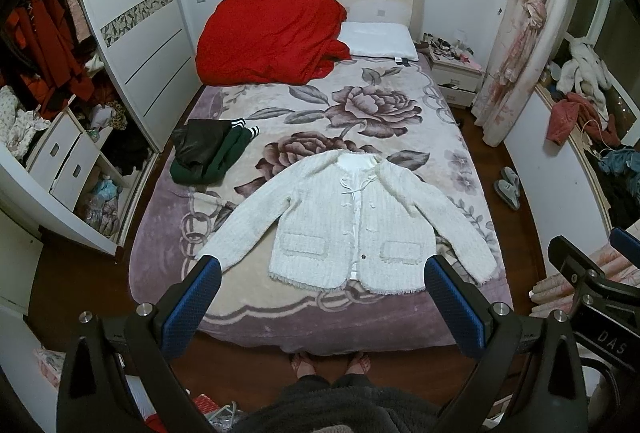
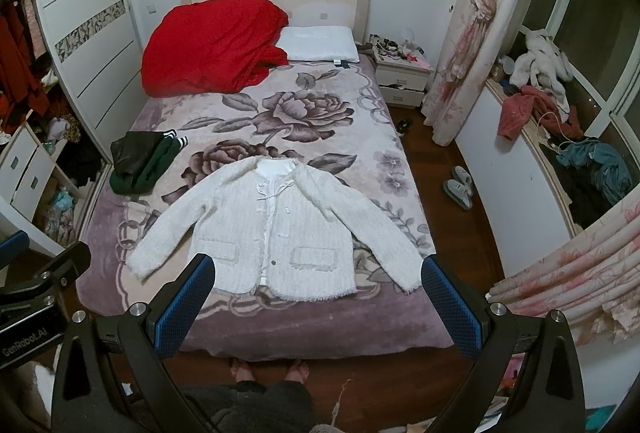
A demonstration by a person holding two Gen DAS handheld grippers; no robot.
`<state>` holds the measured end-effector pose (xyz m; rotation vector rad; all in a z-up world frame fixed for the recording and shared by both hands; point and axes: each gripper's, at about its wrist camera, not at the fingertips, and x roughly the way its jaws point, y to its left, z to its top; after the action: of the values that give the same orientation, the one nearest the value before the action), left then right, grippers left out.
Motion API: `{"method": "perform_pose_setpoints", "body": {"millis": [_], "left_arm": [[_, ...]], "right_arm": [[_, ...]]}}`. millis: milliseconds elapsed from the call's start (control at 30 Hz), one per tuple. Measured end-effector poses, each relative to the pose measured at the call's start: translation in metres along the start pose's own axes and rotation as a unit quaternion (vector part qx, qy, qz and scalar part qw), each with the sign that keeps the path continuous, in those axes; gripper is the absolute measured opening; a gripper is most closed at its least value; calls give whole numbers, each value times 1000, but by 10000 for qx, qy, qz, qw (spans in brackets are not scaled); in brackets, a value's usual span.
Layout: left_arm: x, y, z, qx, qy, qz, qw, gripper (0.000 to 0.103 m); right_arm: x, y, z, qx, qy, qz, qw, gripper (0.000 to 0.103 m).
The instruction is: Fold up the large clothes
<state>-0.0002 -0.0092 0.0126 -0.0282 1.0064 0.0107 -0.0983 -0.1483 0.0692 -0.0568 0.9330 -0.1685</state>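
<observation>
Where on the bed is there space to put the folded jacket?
Bare blanket lies between the white jacket and the pillow, over the big rose. The foot strip below the jacket's hem is free too. The left edge is crowded by the dark clothes pile.

The person's feet [image 1: 330, 363] show only as toes past the foot of the floral-blanketed bed [image 1: 280, 325]; the dark clothing below runs off the bottom edge. The blue-padded fingers [image 1: 192, 309] cover part of the fluffy white cardigan's [image 1: 320, 225] hem and sleeve cuffs. The small clutter on the white bedside cabinet [image 2: 402, 73] is too small to identify. The open wardrobe [image 1: 44, 73] is cut off at the left edge in both views.
</observation>
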Motion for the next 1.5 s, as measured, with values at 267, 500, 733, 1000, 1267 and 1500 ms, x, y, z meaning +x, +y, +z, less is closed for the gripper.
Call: {"method": "perform_pose_setpoints", "body": {"millis": [267,500,733,1000,1267,1500], "left_arm": [[0,0,-1,5,-9,3,10000,103],[-3,3,7,12,-13,4,10000,103],[-3,3,7,6,-21,-2,10000,103],[-3,3,7,12,-25,0,10000,103],[-4,3,9,3,-27,-7,10000,103],[-4,4,8,8,-34,-12,10000,103]], "right_arm": [[1,0,-4,-2,-6,-10,10000,103],[0,1,-2,7,-7,-14,10000,103],[0,1,-3,0,-14,-9,10000,103],[1,0,-3,4,-17,1,10000,103],[-2,8,3,-16,-24,18,10000,103],[-3,8,6,-5,-19,29,10000,103]]}}
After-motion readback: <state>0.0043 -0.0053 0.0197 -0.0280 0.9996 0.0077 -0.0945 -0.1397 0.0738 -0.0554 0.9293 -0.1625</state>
